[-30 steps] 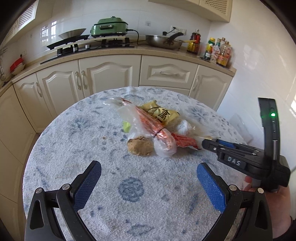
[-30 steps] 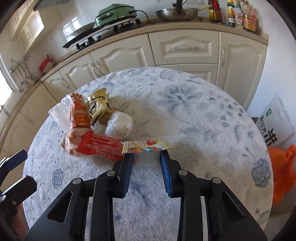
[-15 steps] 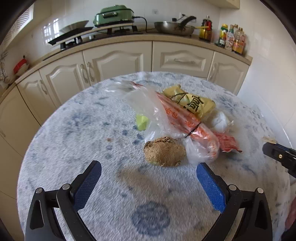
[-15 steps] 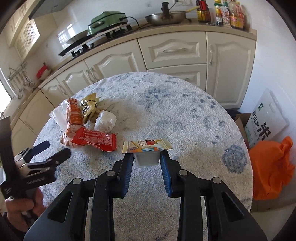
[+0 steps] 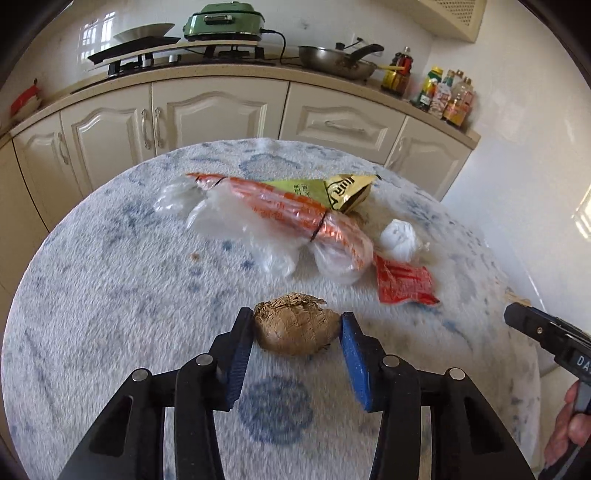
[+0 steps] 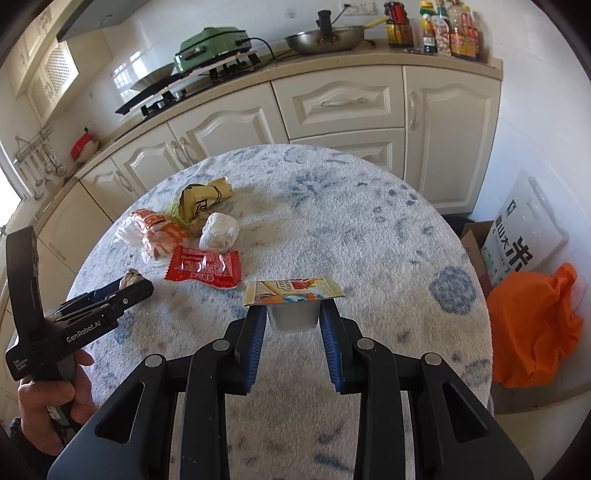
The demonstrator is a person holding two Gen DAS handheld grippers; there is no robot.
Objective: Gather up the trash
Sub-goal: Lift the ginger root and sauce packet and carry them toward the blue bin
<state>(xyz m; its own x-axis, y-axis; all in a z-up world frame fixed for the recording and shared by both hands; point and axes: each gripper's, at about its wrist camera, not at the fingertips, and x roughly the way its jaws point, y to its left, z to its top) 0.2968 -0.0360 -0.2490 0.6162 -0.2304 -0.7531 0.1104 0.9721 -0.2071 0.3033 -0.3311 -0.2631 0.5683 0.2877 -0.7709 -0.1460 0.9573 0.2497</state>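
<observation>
With our right gripper (image 6: 293, 319) holding the small white foil-lidded plastic cup (image 6: 293, 308), our left gripper (image 5: 295, 326) has just been closing on the brown lumpy root (image 5: 295, 328) on the blue-patterned round table (image 5: 110, 295), so next, we judge, comes a lift.

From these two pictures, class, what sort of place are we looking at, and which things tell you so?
Most likely a home kitchen: a gas hob and a wok on the counter, cream cabinets below, sauce bottles in the corner.

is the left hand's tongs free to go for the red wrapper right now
Probably not: the left tongs have just been closing and are shut on the brown lump. The red wrapper lies uncovered just beyond.
</observation>
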